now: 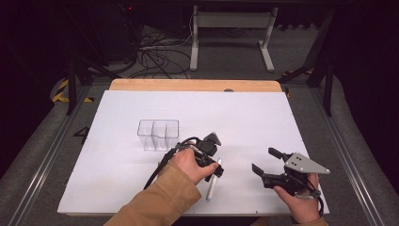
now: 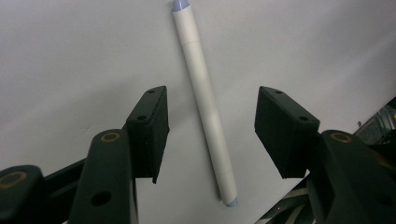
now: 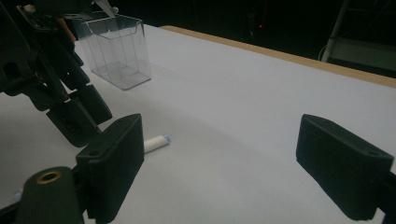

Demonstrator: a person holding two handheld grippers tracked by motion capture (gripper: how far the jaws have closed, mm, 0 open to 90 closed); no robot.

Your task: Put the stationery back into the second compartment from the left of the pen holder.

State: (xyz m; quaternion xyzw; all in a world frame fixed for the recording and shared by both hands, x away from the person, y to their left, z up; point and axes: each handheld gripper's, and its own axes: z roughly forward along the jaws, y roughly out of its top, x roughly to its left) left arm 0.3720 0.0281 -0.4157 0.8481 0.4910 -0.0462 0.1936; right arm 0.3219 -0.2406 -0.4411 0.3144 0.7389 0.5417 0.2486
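Note:
A slim white pen (image 2: pixel 205 102) with pale blue ends lies flat on the white table top (image 1: pixel 244 117). In the high view the pen (image 1: pixel 213 183) lies near the front edge, under the person's left hand. My left gripper (image 2: pixel 210 135) hovers over it, open, with a pad on either side of the barrel and neither touching it. From above, my left gripper (image 1: pixel 215 168) points down at the pen. My right gripper (image 1: pixel 266 161) stands open and holds nothing at the front right. In its own view my right gripper (image 3: pixel 219 163) faces one end of the pen (image 3: pixel 156 143).
A clear plastic organiser (image 1: pixel 158 134) with several compartments stands upright left of centre, seen also as the clear organiser (image 3: pixel 119 51) beyond the left gripper. A wooden strip (image 1: pixel 195 85) runs along the table's far edge. Cables and a stand's legs lie on the floor beyond.

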